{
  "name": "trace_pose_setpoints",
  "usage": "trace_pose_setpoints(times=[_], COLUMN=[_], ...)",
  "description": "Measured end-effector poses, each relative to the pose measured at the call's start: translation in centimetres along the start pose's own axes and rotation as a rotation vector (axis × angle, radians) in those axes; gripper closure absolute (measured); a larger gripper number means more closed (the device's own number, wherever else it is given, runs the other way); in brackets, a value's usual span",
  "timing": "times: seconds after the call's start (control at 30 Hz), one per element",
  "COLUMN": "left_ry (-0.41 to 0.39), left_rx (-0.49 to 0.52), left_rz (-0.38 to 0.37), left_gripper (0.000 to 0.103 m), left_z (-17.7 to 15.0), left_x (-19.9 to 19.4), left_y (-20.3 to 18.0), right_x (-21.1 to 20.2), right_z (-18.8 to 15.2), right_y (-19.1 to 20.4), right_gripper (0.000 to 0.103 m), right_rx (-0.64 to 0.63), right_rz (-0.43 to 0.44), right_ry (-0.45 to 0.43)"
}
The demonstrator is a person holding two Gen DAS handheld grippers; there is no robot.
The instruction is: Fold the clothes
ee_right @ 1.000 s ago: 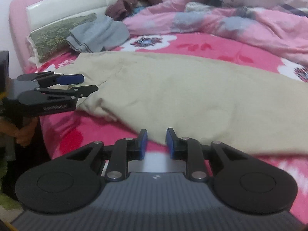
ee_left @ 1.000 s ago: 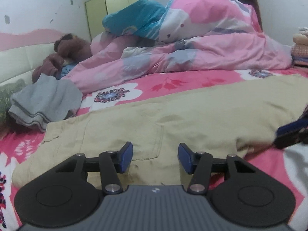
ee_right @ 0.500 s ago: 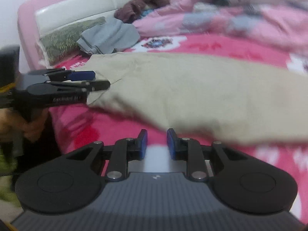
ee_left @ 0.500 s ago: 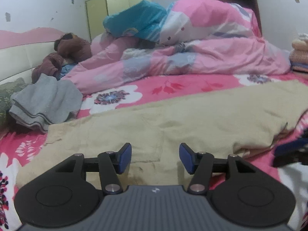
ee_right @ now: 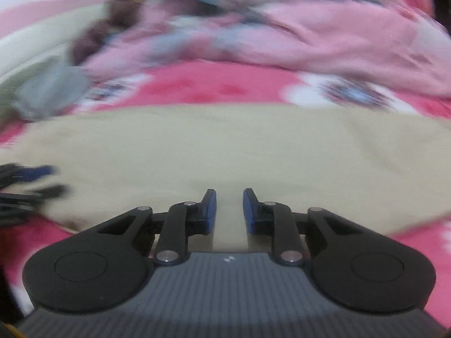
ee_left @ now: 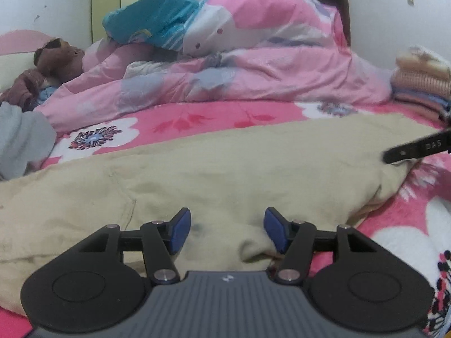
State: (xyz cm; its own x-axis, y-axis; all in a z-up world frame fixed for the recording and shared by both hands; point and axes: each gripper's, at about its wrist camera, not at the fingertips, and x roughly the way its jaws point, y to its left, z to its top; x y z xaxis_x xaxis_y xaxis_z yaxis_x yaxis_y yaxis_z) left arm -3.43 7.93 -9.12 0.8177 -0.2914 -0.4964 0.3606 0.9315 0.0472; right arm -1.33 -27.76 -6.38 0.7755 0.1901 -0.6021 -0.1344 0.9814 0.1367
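Because the beige trousers (ee_left: 253,169) lay spread along the near edge of the bed, limp and creased with a rumpled fold at the front, they looked soft and light, a cloth that would sag and drag rather than keep any shape; I judged they would not slip much on the flowered sheet (ee_left: 197,118), and that the best hold would be on a doubled hem or the thick waistband edge, pinched through both layers at two well-separated places so the fold could be carried over evenly. The left gripper (ee_left: 225,232) hung low over the rumpled near edge of the trousers, its jaws parted and opening, with cloth lying below the gap but nothing pinched. The right gripper (ee_right: 229,211) was over the flat middle of the trousers, its jaws closing with a narrow gap between the blue pads and no cloth caught that I could see. Compared with a second earlier, the right gripper had swung across from the pink sheet at the bed's edge onto the trousers, blurring its view, and the left had crept forward and spread a little wider. Farther off lay a grey garment (ee_left: 19,140) toward the headboard, the heaped pink quilt (ee_left: 267,64) along the far side, and folded knitwear (ee_left: 420,84) at the far right corner.
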Motion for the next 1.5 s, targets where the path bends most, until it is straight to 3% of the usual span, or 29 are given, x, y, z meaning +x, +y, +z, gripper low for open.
trace_pose_setpoints(times=[0.23, 0.27, 0.3, 0.37, 0.43, 0.5, 0.6, 0.73, 0.8, 0.87, 1.03, 1.1, 1.17, 1.23, 1.27, 1.37, 1.43, 1.5], left_ry=[-0.027, -0.031, -0.034, -0.035, -0.035, -0.035, -0.036, -0.037, -0.035, -0.034, -0.03, -0.028, -0.028, -0.028, -0.027, -0.026, -0.026, -0.026], left_rx=[-0.045, -0.046, -0.047, -0.05, -0.052, -0.053, -0.052, -0.05, -0.049, -0.048, -0.044, -0.043, -0.044, -0.046, -0.046, -0.046, -0.046, -0.046], left_rz=[-0.025, -0.024, -0.024, -0.024, -0.024, -0.023, -0.022, -0.02, -0.019, -0.017, -0.006, -0.004, -0.005, -0.007, -0.007, -0.007, -0.006, -0.007], left_gripper=[0.04, 0.04, 0.039, 0.037, 0.036, 0.035, 0.035, 0.034, 0.033, 0.033, 0.032, 0.031, 0.031, 0.031, 0.031, 0.031, 0.031, 0.03], left_z=[-0.7, -0.7, -0.8, -0.7, -0.7, -0.7, -0.8, -0.8, -0.8, -0.8, -0.8, -0.7, -0.7, -0.7, -0.7, -0.7, -0.6, -0.6], left_x=[-0.1, -0.1, -0.1, 0.0, 0.1, 0.2, 0.2, 0.2, 0.3, 0.3, 0.3, 0.4, 0.4, 0.4, 0.4, 0.4, 0.4, 0.4], left_y=[0.7, 0.7, 0.7, 0.8, 0.8, 0.8, 0.8, 0.8, 0.7, 0.7, 0.5, 0.5, 0.5, 0.6, 0.6, 0.6, 0.7, 0.8], right_x=[-2.0, -2.4, -2.5, -2.2, -0.3, 1.8, 3.9, 3.3, 3.0, 2.4, 4.6, 6.9, 8.0, 8.2, 7.8, 5.6, 3.5, 1.7], right_z=[2.1, 2.5, 2.7, 3.1, 3.5, 3.5, 3.1, 3.4, 3.8, 4.4, 5.8, 6.5, 7.2, 7.9, 7.9, 7.4, 7.1, 6.2], right_y=[-13.6, -14.1, -14.2, -13.0, -11.1, -9.9, -12.3, -20.0, -21.9, -21.5, -16.9, -16.8, -19.6, -24.1, -26.2, -29.5, -27.8, -25.6], right_gripper=[0.099, 0.093, 0.093, 0.093, 0.093, 0.095, 0.099, 0.1, 0.097, 0.093, 0.092, 0.094, 0.095, 0.095, 0.1, 0.101, 0.096, 0.096], right_rx=[0.217, 0.235, 0.247, 0.252, 0.192, 0.117, 0.073, 0.253, 0.286, 0.261, 0.136, 0.096, 0.113, 0.215, 0.283, 0.463, 0.413, 0.4], right_rz=[-0.242, -0.262, -0.248, -0.126, -0.036, -0.006, -0.078, -0.215, -0.257, -0.228, 0.009, -0.029, -0.13, -0.246, -0.261, -0.243, -0.247, -0.147], right_ry=[-0.016, -0.03, -0.049, -0.078, -0.06, -0.028, -0.004, -0.053, -0.058, -0.07, -0.031, 0.02, 0.009, -0.013, -0.024, -0.065, -0.1, -0.123])
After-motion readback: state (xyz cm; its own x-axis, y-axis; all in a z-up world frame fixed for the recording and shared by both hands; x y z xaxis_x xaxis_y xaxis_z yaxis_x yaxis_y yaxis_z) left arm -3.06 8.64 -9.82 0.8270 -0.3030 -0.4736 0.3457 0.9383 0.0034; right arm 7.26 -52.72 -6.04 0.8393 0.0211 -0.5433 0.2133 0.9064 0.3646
